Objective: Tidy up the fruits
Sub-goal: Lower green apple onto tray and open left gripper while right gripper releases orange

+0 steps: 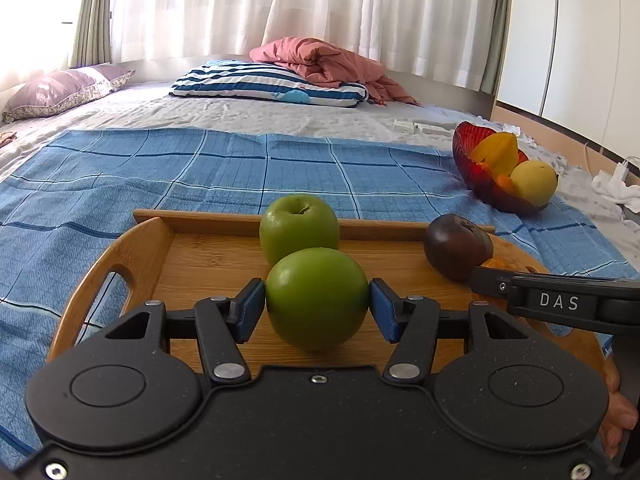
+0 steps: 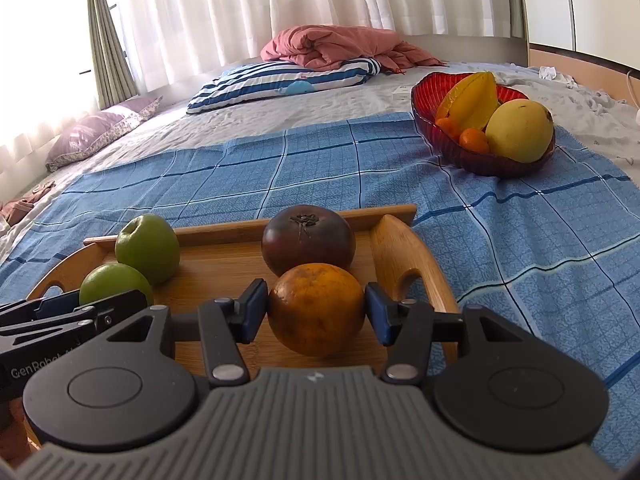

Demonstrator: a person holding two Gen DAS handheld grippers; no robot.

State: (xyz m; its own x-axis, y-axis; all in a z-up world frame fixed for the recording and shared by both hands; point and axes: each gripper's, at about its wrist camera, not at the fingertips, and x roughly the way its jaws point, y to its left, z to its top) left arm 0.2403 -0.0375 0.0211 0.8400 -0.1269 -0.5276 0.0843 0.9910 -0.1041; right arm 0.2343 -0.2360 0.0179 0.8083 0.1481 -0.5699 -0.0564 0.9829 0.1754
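Note:
A wooden tray [image 1: 120,256] lies on a blue checked cloth on the bed. My left gripper [image 1: 317,304] is shut on a green apple [image 1: 316,296], with both blue pads against its sides, low over the tray. A second green apple [image 1: 299,228] stands just behind it. My right gripper [image 2: 316,312] is shut on an orange [image 2: 316,304] at the tray's right end. A dark purple fruit [image 2: 308,238] sits right behind the orange. In the right wrist view both apples [image 2: 147,248] show at the left, beside the left gripper's fingers [image 2: 100,308].
A red glass bowl [image 2: 424,116] stands on the cloth beyond the tray to the right, holding a starfruit [image 2: 472,100], a yellow fruit [image 2: 520,132] and small oranges. Pillows and a pink blanket [image 2: 340,46] lie at the far end. Curtains hang behind.

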